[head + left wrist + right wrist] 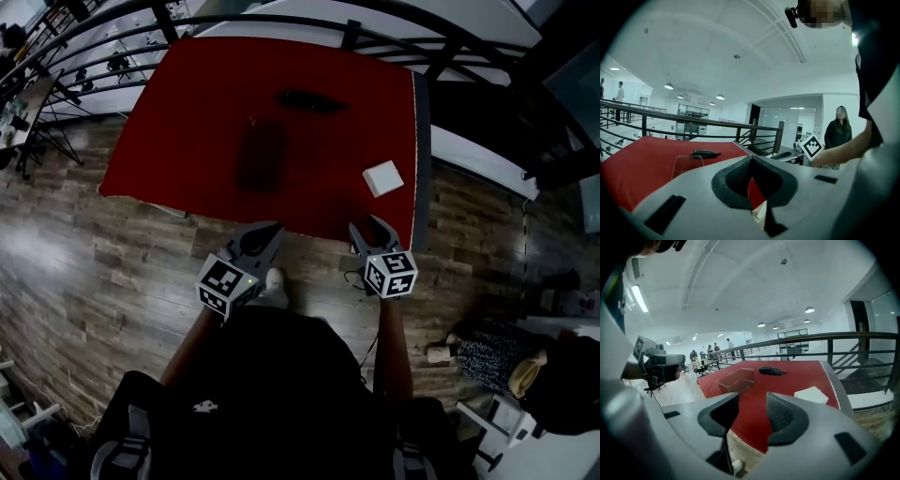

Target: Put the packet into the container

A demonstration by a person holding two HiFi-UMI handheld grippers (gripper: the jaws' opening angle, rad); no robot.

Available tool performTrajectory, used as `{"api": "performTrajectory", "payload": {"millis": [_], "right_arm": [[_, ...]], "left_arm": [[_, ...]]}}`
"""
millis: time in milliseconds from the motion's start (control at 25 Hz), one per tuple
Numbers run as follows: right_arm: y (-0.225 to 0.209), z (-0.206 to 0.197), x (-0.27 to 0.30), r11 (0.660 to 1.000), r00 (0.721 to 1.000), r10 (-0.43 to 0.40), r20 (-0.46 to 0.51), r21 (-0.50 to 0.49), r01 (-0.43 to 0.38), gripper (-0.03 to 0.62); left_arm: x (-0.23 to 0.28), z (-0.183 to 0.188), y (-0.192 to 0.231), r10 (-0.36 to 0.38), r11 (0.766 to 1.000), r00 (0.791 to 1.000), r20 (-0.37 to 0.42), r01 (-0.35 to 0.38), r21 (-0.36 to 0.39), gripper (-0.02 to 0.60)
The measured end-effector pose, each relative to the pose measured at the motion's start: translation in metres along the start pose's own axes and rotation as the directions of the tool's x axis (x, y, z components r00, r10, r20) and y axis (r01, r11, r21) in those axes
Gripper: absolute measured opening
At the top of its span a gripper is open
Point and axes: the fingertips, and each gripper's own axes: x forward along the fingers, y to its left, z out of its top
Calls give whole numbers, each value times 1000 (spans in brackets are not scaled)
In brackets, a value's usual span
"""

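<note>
White square packet (383, 177) lies by the right edge of the red table (187, 112), well apart from the clear plastic container (262, 155) to its left; the right gripper (372, 228), jaws partly apart and empty, could nudge it off that edge, while the left gripper (270, 230) has its jaws together on nothing.

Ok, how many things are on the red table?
3: a clear container left of middle, a dark item at the far side, a white packet near the right edge. Nothing looks hidden.
</note>
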Motion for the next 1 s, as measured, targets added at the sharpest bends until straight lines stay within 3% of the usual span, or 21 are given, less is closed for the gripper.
{"api": "performTrajectory", "payload": {"millis": [200, 440, 1000], "right_arm": [[-53, -12, 28, 997, 992, -55, -111, -61, 49, 247], [-108, -17, 60, 988, 959, -104, -262, -139, 69, 305], [-137, -24, 90, 976, 890, -188, -416, -183, 120, 354]], "left_arm": [[-2, -4, 20, -2, 1000, 1000, -7, 2, -5, 5], [1, -5, 39, -10, 1000, 1000, -9, 10, -9, 5], [17, -9, 70, -79, 996, 997, 1, 79, -42, 5]]}}
